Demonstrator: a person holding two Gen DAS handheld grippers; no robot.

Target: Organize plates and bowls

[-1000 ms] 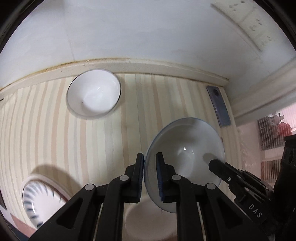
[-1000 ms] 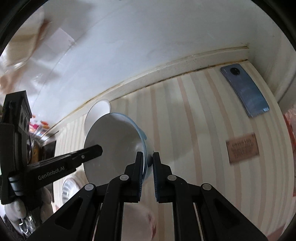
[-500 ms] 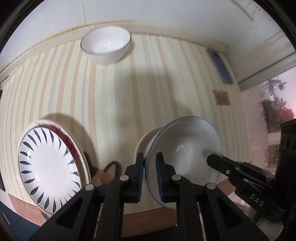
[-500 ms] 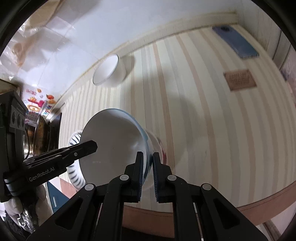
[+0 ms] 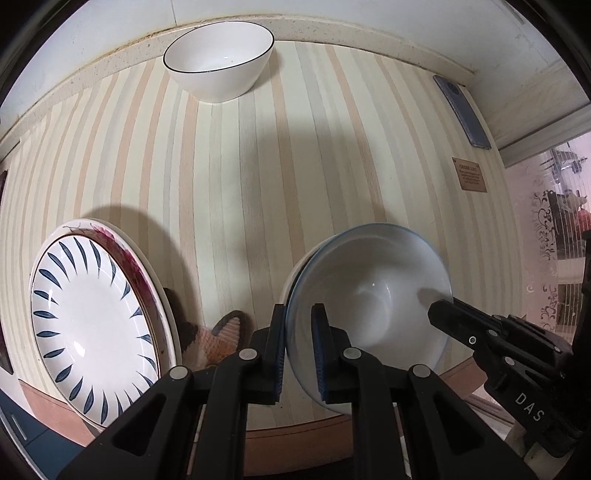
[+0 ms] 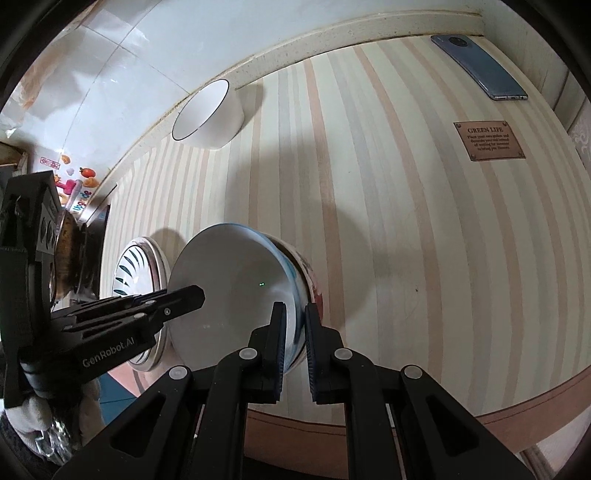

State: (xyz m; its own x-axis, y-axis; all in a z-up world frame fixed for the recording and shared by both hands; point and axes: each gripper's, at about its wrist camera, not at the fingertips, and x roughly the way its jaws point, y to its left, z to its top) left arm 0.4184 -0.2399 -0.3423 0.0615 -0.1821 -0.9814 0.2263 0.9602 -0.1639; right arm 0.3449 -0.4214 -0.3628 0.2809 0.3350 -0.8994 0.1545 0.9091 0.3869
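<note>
A blue-rimmed white bowl (image 5: pixel 373 295) is held by both grippers, low over a second bowl whose white rim (image 5: pixel 290 273) and red-patterned side (image 6: pixel 314 284) show beneath it. My left gripper (image 5: pixel 298 347) is shut on the bowl's left rim. My right gripper (image 6: pixel 294 343) is shut on its right rim. A white plate with blue leaf marks (image 5: pixel 92 317) lies on a red-flowered plate (image 5: pixel 125 254) at the left. A white black-rimmed bowl (image 5: pixel 219 61) stands at the back by the wall.
The striped tabletop (image 5: pixel 258 166) ends in a brown front edge (image 6: pixel 480 410). A grey-blue phone (image 6: pixel 480 68) lies at the back right, with a brown label (image 6: pixel 489 140) in front of it. A wall (image 5: pixel 110 22) borders the back.
Both grippers have carried the blue-rimmed bowl back toward the table's front edge and lower, down over the second bowl. The stacked plates have come fully into view at the left.
</note>
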